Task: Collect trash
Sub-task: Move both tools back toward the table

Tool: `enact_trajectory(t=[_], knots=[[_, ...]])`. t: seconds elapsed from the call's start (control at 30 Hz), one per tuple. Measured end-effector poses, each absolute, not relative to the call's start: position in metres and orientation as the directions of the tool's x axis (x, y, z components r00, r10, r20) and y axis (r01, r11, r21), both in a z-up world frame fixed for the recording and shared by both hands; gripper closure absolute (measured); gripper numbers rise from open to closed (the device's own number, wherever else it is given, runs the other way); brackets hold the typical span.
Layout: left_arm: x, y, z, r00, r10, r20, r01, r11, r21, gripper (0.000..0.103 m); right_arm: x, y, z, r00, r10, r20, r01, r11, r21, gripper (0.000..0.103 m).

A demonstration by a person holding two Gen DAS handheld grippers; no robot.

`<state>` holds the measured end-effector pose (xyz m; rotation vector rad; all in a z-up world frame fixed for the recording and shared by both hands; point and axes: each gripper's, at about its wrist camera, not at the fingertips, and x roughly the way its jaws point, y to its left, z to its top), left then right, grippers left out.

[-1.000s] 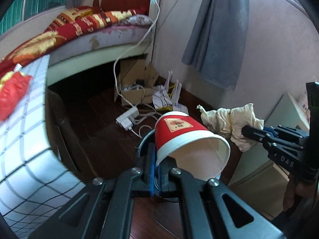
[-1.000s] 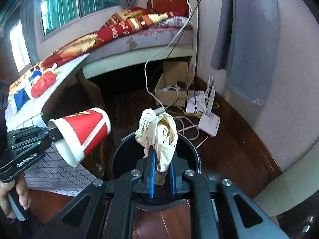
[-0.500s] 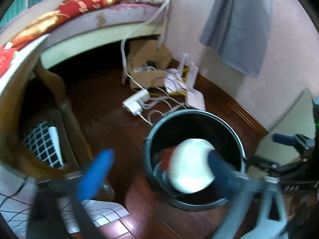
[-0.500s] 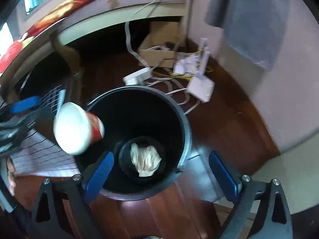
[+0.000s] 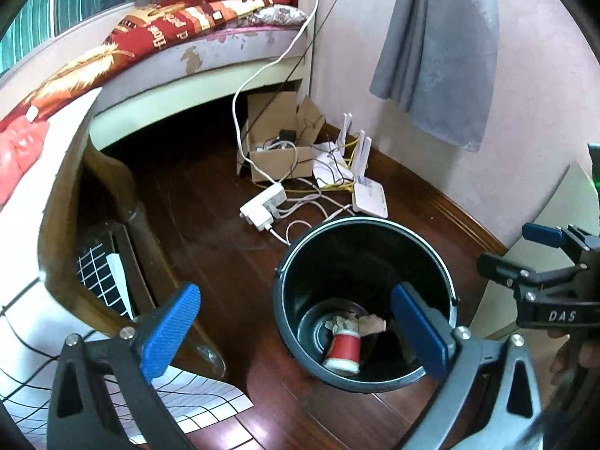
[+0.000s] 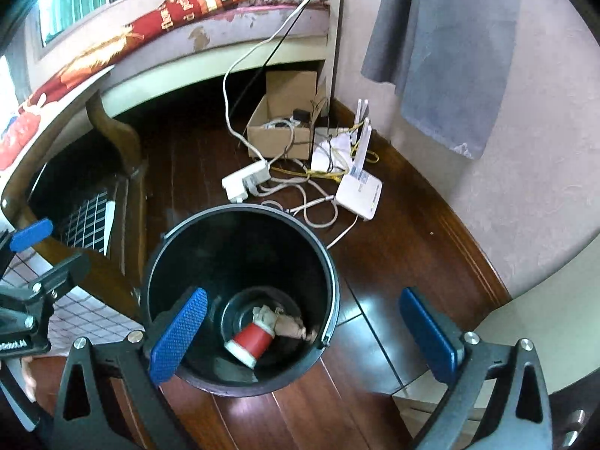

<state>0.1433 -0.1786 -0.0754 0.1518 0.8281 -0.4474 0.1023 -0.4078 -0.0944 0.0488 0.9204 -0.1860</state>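
With both loads dropped, left gripper (image 5: pixel 296 332) is spread wide and empty; right gripper (image 6: pixel 303 333) is opening the last bit, nothing between. Below them, paper cup (image 6: pixel 249 345) and crumpled tissue (image 6: pixel 279 320) lie at bucket (image 6: pixel 330 262) bottom. Both light, crushable; take the cup gently by its wall.

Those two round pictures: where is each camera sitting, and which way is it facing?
Left wrist view: rides the left tongs, facing down into the black bin; own blue pads wide apart, the right tongs at the right edge.
Right wrist view: rides the right tongs, facing down at the bin too; pads wide apart, the left tongs at the left edge.
Shared: the bin holding a red paper cup and crumpled tissue, white router, cardboard box.
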Motion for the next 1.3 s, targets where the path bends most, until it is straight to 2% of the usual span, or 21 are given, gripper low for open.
enact_trajectory(t=[0.73,1.1,1.3], knots=[[0.108,-0.122,-0.017,0.709,-0.272,-0.651,0.354,0.935,-0.006,0.000,0.084,-0.360,-0.042,0.693,-0.091,-0.715,0.109,0.994,-0.021,0.000],[0.088,-0.048,-0.001,0.788,-0.197,-0.583,0.220,0.975,-0.031,0.001,0.093,-0.299,-0.014,0.762,0.004,-0.648,-0.014,1.000,-0.011,0.000],[0.085,-0.004,0.001,0.808,-0.133,-0.574,0.138,0.990,-0.036,0.001,0.107,-0.254,-0.005,0.776,0.062,-0.627,-0.093,0.996,-0.017,0.000]])
